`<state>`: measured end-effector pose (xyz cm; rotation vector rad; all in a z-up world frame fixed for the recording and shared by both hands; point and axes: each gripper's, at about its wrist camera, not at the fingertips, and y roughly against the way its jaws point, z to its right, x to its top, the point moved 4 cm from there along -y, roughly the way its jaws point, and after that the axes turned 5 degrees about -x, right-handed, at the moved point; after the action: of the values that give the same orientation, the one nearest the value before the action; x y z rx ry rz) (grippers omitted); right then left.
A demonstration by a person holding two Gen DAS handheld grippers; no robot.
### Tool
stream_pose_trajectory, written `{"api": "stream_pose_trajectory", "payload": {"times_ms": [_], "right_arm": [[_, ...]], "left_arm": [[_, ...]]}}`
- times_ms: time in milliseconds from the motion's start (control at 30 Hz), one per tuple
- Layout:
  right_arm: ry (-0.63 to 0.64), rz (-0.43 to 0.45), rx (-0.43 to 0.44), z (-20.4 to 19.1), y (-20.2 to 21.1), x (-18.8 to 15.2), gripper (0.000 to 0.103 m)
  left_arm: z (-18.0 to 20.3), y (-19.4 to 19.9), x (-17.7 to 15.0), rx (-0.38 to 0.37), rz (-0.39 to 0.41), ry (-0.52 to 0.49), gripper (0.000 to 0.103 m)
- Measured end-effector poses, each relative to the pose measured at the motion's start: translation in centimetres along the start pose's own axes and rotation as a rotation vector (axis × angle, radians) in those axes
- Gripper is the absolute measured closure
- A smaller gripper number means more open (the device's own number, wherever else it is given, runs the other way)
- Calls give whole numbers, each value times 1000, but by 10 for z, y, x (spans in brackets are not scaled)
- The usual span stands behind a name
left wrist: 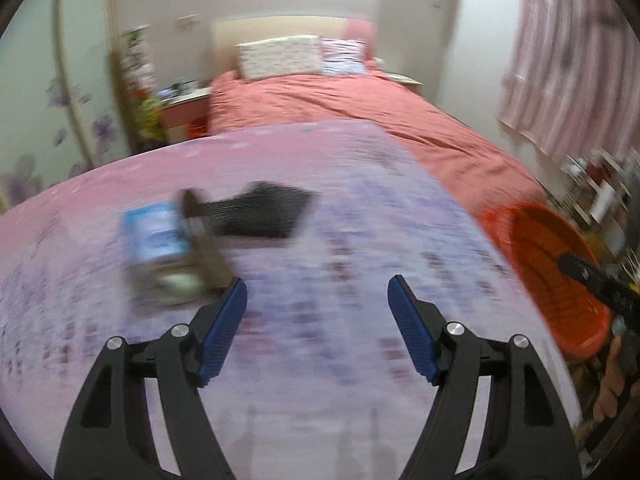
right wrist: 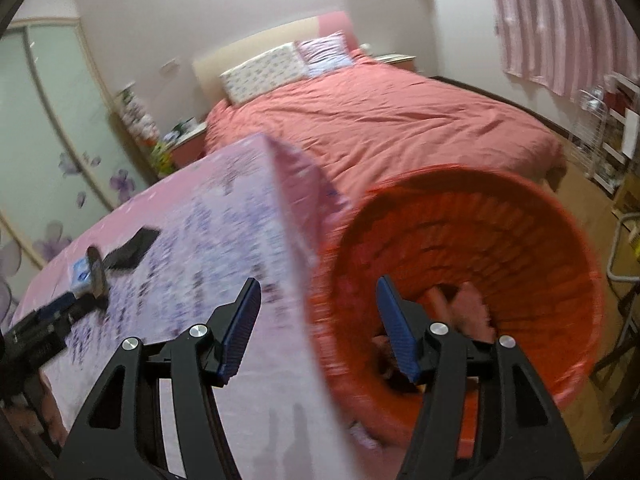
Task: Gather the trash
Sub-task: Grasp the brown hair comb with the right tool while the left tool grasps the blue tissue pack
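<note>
Red plastic bin (right wrist: 480,248) stands on the floor just beside the desk's (right wrist: 248,240) right edge, its mouth tilted toward the right wrist camera; pinkish scraps (right wrist: 468,308) lie at its bottom, too blurred to identify. The desk carries a pink and lilac patterned cloth (left wrist: 340,240); its print may include writing, but blur leaves nothing legible.

On the desk's far left part lies the remaining trash: a blue-and-white packet (left wrist: 156,236), its label unreadable, with a brownish strip-like item (left wrist: 204,248) touching its right side. A flat black object (left wrist: 264,212) lies just behind them.

Left claw (left wrist: 316,304): blue pads (left wrist: 222,332) stand well apart with nothing between them, above bare cloth, near the packet but not touching it. Right claw (right wrist: 318,304): pads likewise apart and empty, straddling the desk's right edge, with the right pad (right wrist: 398,332) over the bin's mouth. In the right wrist view the left claw's black frame shows at the lower left, beside the packet. In the left wrist view the right claw's tip shows over the bin at the far right.

Background: a bed (right wrist: 380,120) with a coral cover and two patterned pillows (right wrist: 280,68), a striped pink curtain (right wrist: 560,20), and a wardrobe (right wrist: 52,140) with purple flower decals.
</note>
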<state>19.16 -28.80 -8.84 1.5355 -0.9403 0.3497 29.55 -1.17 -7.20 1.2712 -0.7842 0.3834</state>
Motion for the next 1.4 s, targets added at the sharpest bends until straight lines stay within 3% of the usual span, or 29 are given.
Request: {"api": "stream_pose_trajectory", "payload": {"times_ms": [167,367,533,667,733,800,933,1133,1267,1400], "right_arm": [[102,-42,85,-69,-13,-9,43],[222,-89,206,-160,-31,-23,43],[262,-130,284,-222,-51,-31,43],[285,-157,292,-253,-69,-32,46],[297,-172,283,-259,-76,-34,53],[308,-181,277,-258,-79,-38,71],[280,-160,260,-241,-70,-37,71],[243,-118,158,-198,-54,-38,71],[216,-123,127,-179,-53,-37,71],[189,-138,136,-170,-54,-37,71]], "left_arm": [[-80,17,-6,101,14,104,31],[-140,30,-20,185,7,146,31],[-172,34,-26,194,6,196,31],[-186,32,-28,179,10,233,31],[-190,30,-27,166,11,245,31],[-189,28,-24,150,14,252,31],[-174,18,-12,108,23,247,31],[-141,-7,11,89,19,221,26],[-123,-30,26,136,-3,195,24],[-120,-54,33,229,-54,157,24]]}}
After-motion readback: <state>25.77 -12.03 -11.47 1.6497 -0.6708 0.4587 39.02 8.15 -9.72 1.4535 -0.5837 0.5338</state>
